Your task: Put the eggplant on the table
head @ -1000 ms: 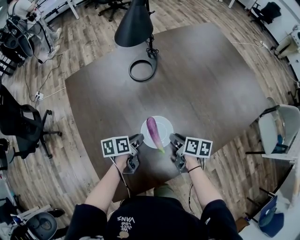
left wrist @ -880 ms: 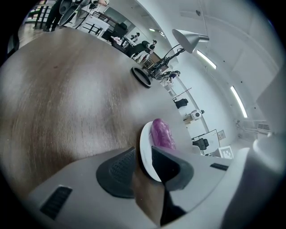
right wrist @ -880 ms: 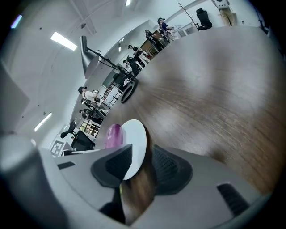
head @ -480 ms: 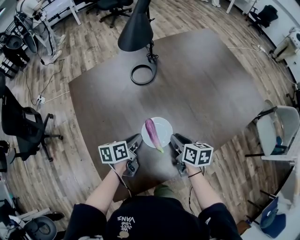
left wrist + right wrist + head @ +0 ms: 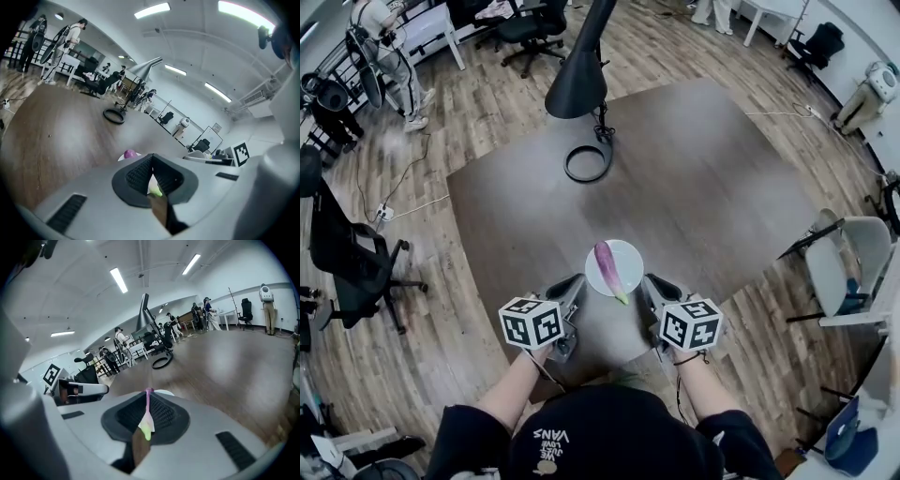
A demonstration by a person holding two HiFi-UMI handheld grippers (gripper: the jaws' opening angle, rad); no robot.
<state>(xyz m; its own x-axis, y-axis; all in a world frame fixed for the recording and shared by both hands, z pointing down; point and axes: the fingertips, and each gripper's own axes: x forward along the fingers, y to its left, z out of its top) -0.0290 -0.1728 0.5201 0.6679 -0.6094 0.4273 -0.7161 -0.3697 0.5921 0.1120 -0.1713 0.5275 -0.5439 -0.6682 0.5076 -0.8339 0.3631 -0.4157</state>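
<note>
Beside the plate [image 5: 630,255], the left hand-held gripper [image 5: 577,283] and right hand-held gripper [image 5: 648,281] are rising pressed together, the right's jaws having just been closing on nothing, leaving the eggplant [image 5: 605,262] ungrasped.

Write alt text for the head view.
A purple eggplant lies on a white plate near the closest edge of a dark table, between the person's left hand-held gripper and right hand-held gripper. A black lamp stands farther back.
</note>
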